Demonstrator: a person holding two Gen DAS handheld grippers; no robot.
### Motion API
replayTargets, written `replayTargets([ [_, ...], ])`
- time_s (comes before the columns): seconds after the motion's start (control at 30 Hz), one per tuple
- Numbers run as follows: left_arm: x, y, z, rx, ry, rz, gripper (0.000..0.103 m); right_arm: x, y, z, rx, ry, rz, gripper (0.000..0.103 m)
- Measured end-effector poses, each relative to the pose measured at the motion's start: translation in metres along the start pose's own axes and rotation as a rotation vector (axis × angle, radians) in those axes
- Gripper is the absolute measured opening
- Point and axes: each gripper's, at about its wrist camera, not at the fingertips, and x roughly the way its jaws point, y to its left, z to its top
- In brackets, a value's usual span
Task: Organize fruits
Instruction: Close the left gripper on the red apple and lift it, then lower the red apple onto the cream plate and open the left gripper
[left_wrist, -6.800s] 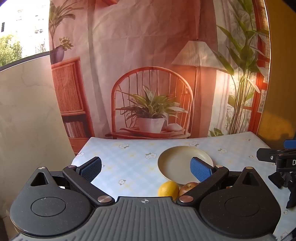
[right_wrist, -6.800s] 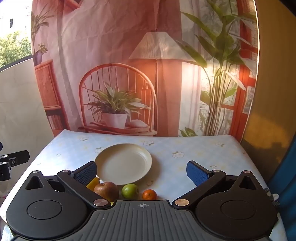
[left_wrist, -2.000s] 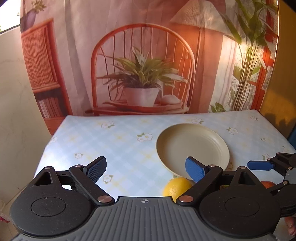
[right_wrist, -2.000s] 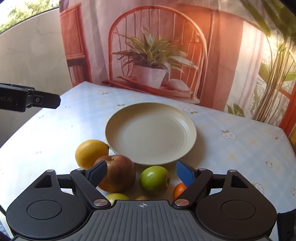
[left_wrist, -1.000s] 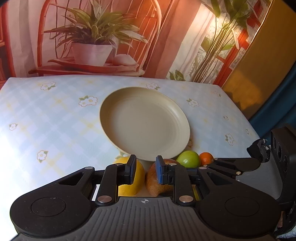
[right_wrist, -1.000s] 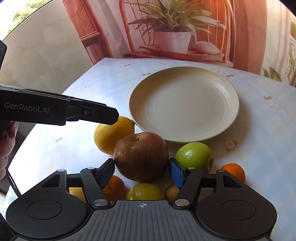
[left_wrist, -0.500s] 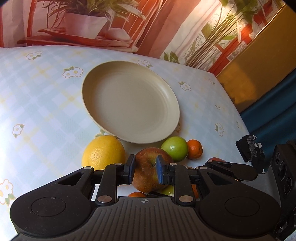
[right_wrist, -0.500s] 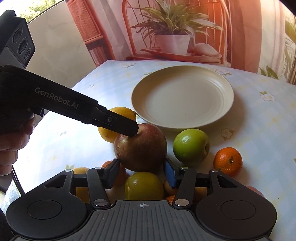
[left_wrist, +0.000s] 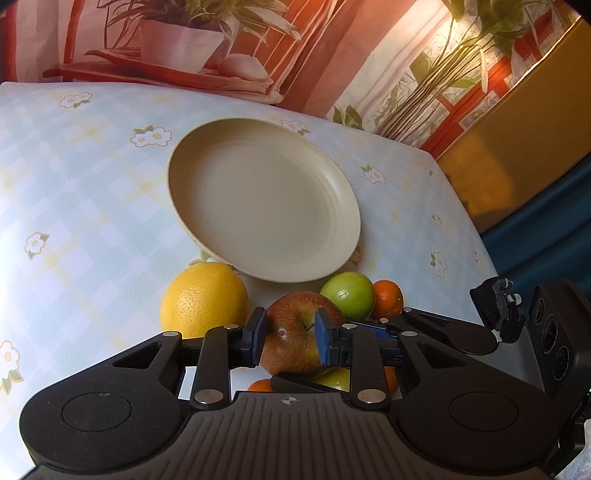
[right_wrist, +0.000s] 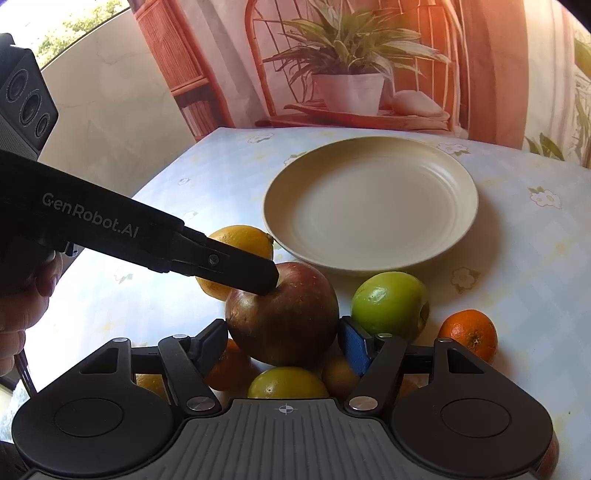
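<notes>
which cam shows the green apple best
The right wrist view: the green apple lies fully in sight on the table beside the red apple, only its near edge cut by the right tool's blue pad. In the left wrist view the same green apple looks smaller, partly hidden behind the red apple.

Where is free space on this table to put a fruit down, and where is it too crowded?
The cream plate holds nothing. Bare tablecloth lies left of the plate and beyond it, and also to its right. Crowded: the near edge, where the yellow citrus, red apple, green apple and mandarin bunch together with both grippers among them.
</notes>
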Motion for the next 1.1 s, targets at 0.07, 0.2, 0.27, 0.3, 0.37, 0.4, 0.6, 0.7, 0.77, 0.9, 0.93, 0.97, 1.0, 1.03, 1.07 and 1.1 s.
replayTargets([
  [0.07, -0.001, -0.002, -0.002, 0.012, -0.004, 0.002, 0.029, -0.002, 0.002, -0.003, -0.016, -0.009, -0.012, 0.061],
  [0.2, -0.005, -0.008, -0.004, 0.06, -0.013, -0.004, 0.029, -0.008, 0.005, -0.006, -0.019, -0.031, -0.025, 0.061],
  [0.27, -0.009, -0.01, 0.0, 0.086, -0.014, -0.017, 0.03, -0.012, 0.004, -0.006, -0.022, -0.055, -0.029, 0.061],
  [0.3, -0.011, -0.011, 0.002, 0.089, -0.019, -0.026, 0.03, -0.015, 0.004, -0.006, -0.028, -0.069, -0.034, 0.061],
  [0.37, -0.016, -0.01, 0.009, 0.088, -0.036, -0.047, 0.03, -0.02, 0.003, -0.003, -0.035, -0.098, -0.04, 0.061],
  [0.4, -0.019, -0.01, 0.012, 0.089, -0.045, -0.054, 0.03, -0.021, 0.002, 0.0, -0.035, -0.106, -0.039, 0.061],
  [0.6, -0.028, -0.013, 0.041, 0.136, -0.117, -0.019, 0.03, -0.01, -0.006, 0.038, -0.076, -0.127, -0.052, 0.061],
  [0.7, -0.028, -0.001, 0.06, 0.102, -0.137, -0.016, 0.03, 0.001, -0.006, 0.06, -0.081, -0.138, -0.052, 0.061],
  [0.77, -0.025, 0.007, 0.073, 0.09, -0.139, -0.022, 0.03, 0.011, -0.008, 0.072, -0.071, -0.141, -0.047, 0.061],
  [0.9, -0.011, 0.023, 0.091, 0.049, -0.123, -0.028, 0.03, 0.035, -0.009, 0.092, -0.093, -0.112, -0.08, 0.061],
  [0.93, -0.007, 0.025, 0.095, 0.04, -0.125, -0.028, 0.03, 0.042, -0.009, 0.096, -0.098, -0.105, -0.093, 0.061],
  [0.97, -0.004, 0.028, 0.097, 0.032, -0.126, -0.026, 0.03, 0.048, -0.009, 0.1, -0.096, -0.098, -0.099, 0.061],
  [1.0, -0.001, 0.03, 0.1, 0.026, -0.126, -0.022, 0.03, 0.053, -0.011, 0.103, -0.088, -0.092, -0.101, 0.061],
  [1.03, 0.003, 0.032, 0.102, 0.022, -0.125, -0.015, 0.03, 0.059, -0.012, 0.105, -0.074, -0.086, -0.103, 0.061],
  [1.07, 0.007, 0.033, 0.104, 0.021, -0.122, -0.004, 0.03, 0.066, -0.013, 0.107, -0.066, -0.081, -0.108, 0.061],
  [1.1, 0.01, 0.035, 0.106, 0.022, -0.117, 0.005, 0.03, 0.072, -0.012, 0.109, -0.065, -0.075, -0.118, 0.061],
])
